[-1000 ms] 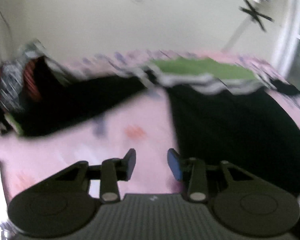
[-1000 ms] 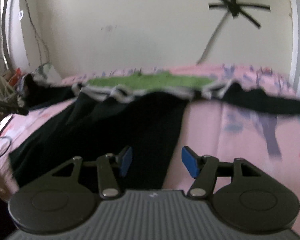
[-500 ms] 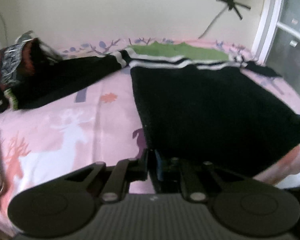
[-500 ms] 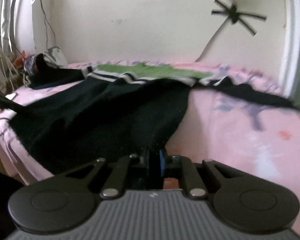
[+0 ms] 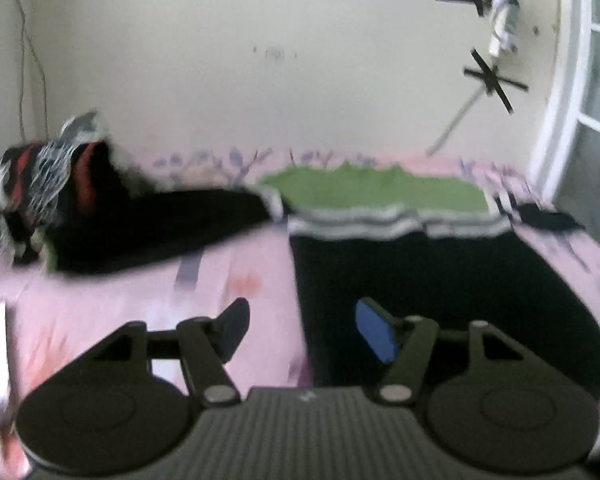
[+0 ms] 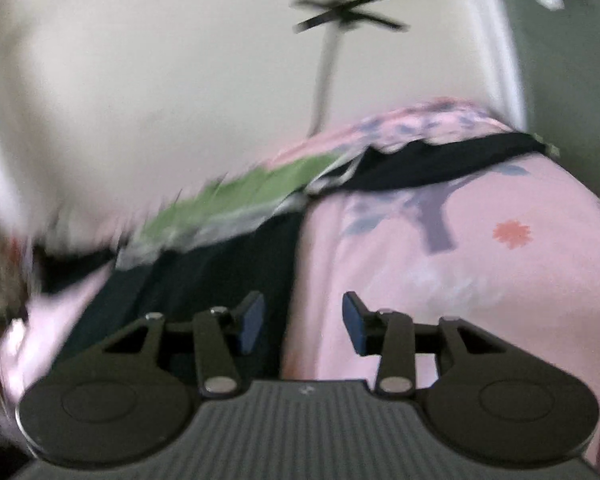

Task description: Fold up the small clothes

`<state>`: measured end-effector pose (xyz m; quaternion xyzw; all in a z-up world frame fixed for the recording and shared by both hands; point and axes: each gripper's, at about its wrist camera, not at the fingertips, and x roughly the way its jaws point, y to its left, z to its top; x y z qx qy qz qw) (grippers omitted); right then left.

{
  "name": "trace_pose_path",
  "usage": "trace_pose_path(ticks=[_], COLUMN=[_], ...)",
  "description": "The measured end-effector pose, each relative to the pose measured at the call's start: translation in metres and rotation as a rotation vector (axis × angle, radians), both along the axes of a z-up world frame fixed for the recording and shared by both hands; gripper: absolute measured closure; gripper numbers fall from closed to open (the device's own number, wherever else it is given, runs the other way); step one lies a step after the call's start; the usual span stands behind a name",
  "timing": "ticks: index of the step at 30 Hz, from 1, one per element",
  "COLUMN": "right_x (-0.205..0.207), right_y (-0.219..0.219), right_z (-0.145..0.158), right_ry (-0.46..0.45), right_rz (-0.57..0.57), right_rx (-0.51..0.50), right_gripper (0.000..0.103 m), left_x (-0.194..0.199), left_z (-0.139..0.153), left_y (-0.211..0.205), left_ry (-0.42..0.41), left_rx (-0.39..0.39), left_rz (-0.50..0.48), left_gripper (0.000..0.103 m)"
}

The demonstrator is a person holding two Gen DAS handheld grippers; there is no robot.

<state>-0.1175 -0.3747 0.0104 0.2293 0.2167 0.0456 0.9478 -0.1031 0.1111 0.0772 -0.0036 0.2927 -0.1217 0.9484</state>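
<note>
A black sweater with a green yoke and grey-white stripes lies spread on the pink bedsheet; its sleeves stretch out to both sides. My left gripper hovers over the sweater's left hem edge, jaws opening, nothing pressed between them. In the right wrist view the same sweater runs up to the left, one black sleeve lying across the sheet. My right gripper straddles the sweater's right edge, jaws opening, with no cloth clamped.
A heap of black, red and white patterned clothes sits at the bed's far left. A cream wall backs the bed, and a white door frame stands at the right. The pink sheet carries printed trees and deer.
Both grippers closed at the sweater's lower hem half a second ago and have since parted. The left one rose a little; the right one swung sideways and rolled, tilting its view.
</note>
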Motion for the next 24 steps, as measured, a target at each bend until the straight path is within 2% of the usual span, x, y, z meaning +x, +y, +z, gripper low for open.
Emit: trace_pose_path(ticks=[4,5,6,10,11,12,16,19,20,22,24], right_x=[0.033,0.042,0.049,0.082,0.089,0.097,0.131,0.153,0.159,0.165,0.173], right_y=[-0.055,-0.071,-0.088,-0.151,-0.160,-0.168,-0.179,-0.183,-0.182,-0.176,-0.159], right_z=[-0.005,-0.007,-0.009,-0.024,-0.026,-0.027,-0.020,-0.015,-0.013,-0.003,0.019], right_ry=[0.000,-0.001,-0.002,0.037,0.048,0.053,0.080,0.097,0.107,0.078,0.023], right_rz=[-0.170,-0.210,-0.244,-0.384,-0.409,-0.421,-0.445,-0.473,-0.480,-0.474,-0.420], right_rx=[0.187,0.234,0.285,0.497,0.524,0.537,0.492,0.430,0.414,0.413,0.393], right_gripper=[0.068,0.063,0.052,0.055,0.062,0.069,0.073,0.085,0.094,0.094,0.094], left_x=[0.068,0.080,0.096,0.137,0.145,0.150,0.151,0.150,0.150,0.152,0.154], left_z=[-0.009,-0.015,-0.023,-0.051,-0.057,-0.063,-0.071,-0.071,-0.070,-0.069,-0.064], left_y=[-0.027,-0.036,-0.040,-0.055,-0.055,-0.053,-0.053,-0.052,-0.051,-0.046,-0.040], left_ry=[0.009,0.016,0.030,0.110,0.118,0.121,0.068,0.066,0.068,0.075,0.077], left_rx=[-0.043,-0.044,-0.048,-0.098,-0.105,-0.106,-0.090,-0.086,-0.095,-0.128,-0.165], left_rz=[-0.046,-0.050,-0.052,-0.012,0.000,0.015,0.029,0.022,0.020,0.015,0.011], left_gripper=[0.043,0.044,0.045,0.051,0.051,0.051,0.050,0.050,0.050,0.051,0.051])
